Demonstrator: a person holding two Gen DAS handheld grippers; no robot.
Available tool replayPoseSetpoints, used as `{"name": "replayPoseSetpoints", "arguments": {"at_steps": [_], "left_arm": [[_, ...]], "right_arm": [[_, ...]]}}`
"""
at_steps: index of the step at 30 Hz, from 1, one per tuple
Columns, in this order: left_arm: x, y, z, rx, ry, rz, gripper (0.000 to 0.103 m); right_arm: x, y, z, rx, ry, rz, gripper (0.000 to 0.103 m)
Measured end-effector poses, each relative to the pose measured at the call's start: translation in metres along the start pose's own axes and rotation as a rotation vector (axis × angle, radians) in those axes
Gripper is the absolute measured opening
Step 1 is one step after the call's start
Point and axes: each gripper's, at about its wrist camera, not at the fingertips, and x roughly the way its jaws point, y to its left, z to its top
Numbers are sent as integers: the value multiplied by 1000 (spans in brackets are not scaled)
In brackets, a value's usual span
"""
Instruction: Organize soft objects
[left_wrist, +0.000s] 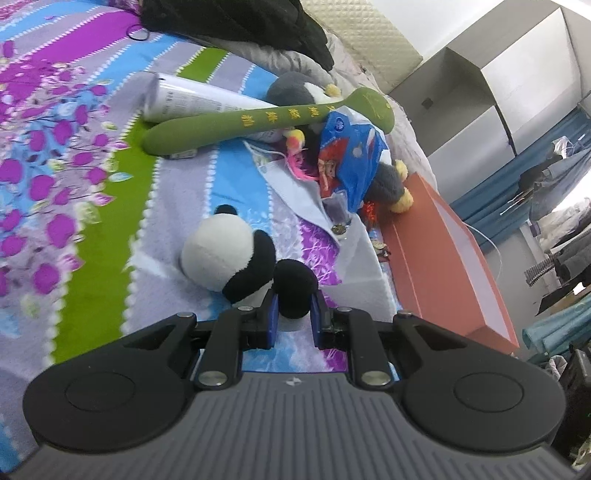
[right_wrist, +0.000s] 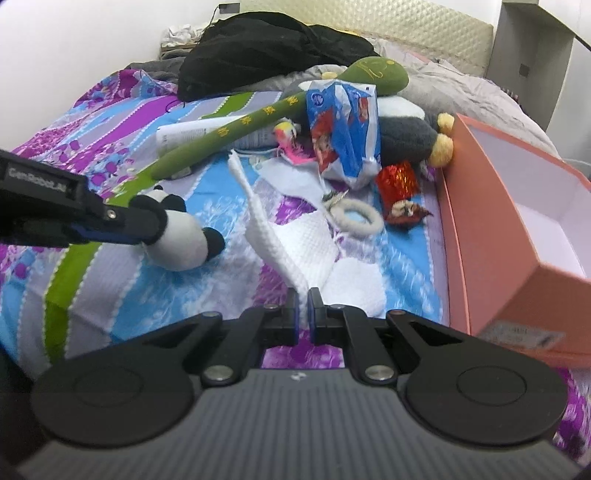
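A black-and-white panda plush (left_wrist: 229, 254) hangs just above the flowered bedspread (left_wrist: 74, 155). My left gripper (left_wrist: 293, 306) is shut on its black limb (left_wrist: 295, 291). The right wrist view shows the same panda (right_wrist: 181, 236) held by the left gripper (right_wrist: 147, 225) at the left. My right gripper (right_wrist: 303, 308) is shut on a corner of a white knitted cloth (right_wrist: 295, 243), which is pulled up into a ridge from the bed. An open orange box (right_wrist: 517, 236) with a white inside stands at the right.
Behind lies a heap: a long green plush stick (right_wrist: 258, 118), a white tube (right_wrist: 184, 134), a blue plastic bag (right_wrist: 343, 125), a grey penguin plush (right_wrist: 410, 140), a red foil item (right_wrist: 399, 177), a white hair tie (right_wrist: 356, 219). Black clothing (right_wrist: 266, 48) sits near the headboard.
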Motion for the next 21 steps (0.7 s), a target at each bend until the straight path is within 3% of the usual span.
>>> {"name": "replayPoseSetpoints", "arguments": {"at_steps": [9,10,13,17,21], "left_arm": [[-9,-1,-7,-25,-16,57,23],[-9,-3,-8,-29,-17,66,25],[-7,-5,-11,-57,-17,89,43],[-7,-5,-15,-94,-18,116,61],[-6,-3,-19,-152,-21,133,63]], "right_arm": [[7,-3,-10,81,25,43,13],[7,-4,-10,87,24,46,22],[4,-10,-12,118,10,57,51],[4,-17,-12,157,-6,79,58],[8,-25,-12,197,-19,81,62]]}}
